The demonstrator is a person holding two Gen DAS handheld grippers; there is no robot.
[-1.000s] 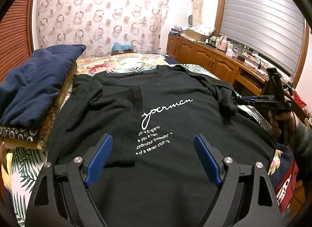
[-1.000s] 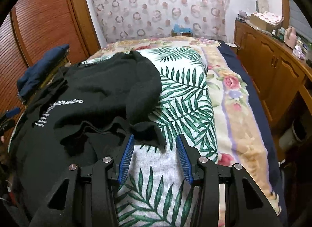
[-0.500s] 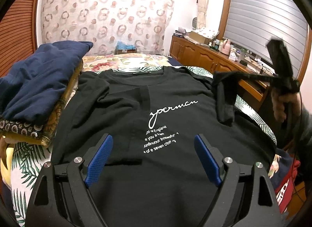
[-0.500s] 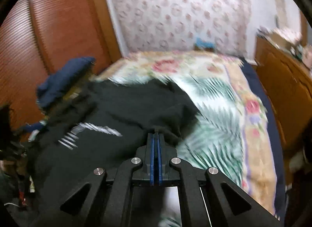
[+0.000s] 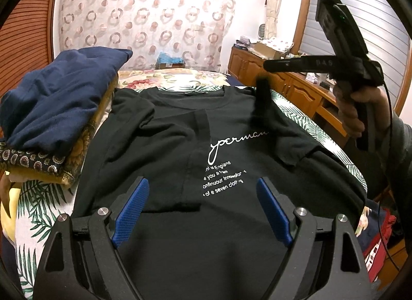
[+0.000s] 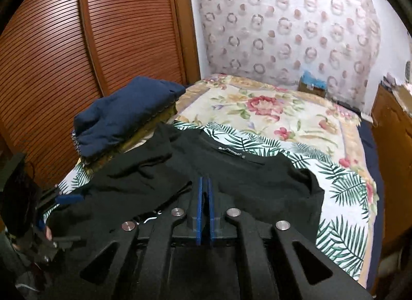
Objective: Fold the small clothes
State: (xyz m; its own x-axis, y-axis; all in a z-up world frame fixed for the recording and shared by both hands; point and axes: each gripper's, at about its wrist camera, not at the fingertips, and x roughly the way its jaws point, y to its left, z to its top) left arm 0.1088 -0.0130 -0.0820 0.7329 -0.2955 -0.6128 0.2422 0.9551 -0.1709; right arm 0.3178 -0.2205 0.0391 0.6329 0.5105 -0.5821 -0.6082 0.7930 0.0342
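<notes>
Left wrist view: black T-shirt (image 5: 185, 150) spread front-up across the palm-leaf bedsheet (image 5: 38, 197), collar toward 12 o'clock, white script and print lines at centre. Left sleeve folded inward over the chest; its straight hem just left of the lettering. Strips of sheet bare at 9 and 3 o'clock beyond the shirt's side edges. Stack of folded clothes (image 5: 56, 109), navy on top, against the shirt's shoulder at 10 o'clock. Left gripper (image 5: 203, 209) low over the lower shirt, blue pads spread wide, nothing between them. At 2 o'clock, right gripper (image 5: 267, 65) raised above the bed in a hand (image 5: 360, 109), a dark, blurred sleeve hanging from its tip. Wooden cabinets (image 5: 291, 88) beyond the bed's right edge.

Right wrist view: right gripper (image 6: 204, 184) pads pressed together on black fabric of the T-shirt (image 6: 244, 178), sleeve lifted toward the lens. Neck label visible near centre. Floral bedspread (image 6: 257, 109) open toward 12 o'clock; slatted wooden door (image 6: 77, 42) close along 9 to 11 o'clock. Folded stack (image 6: 123, 111) at 10 o'clock.
</notes>
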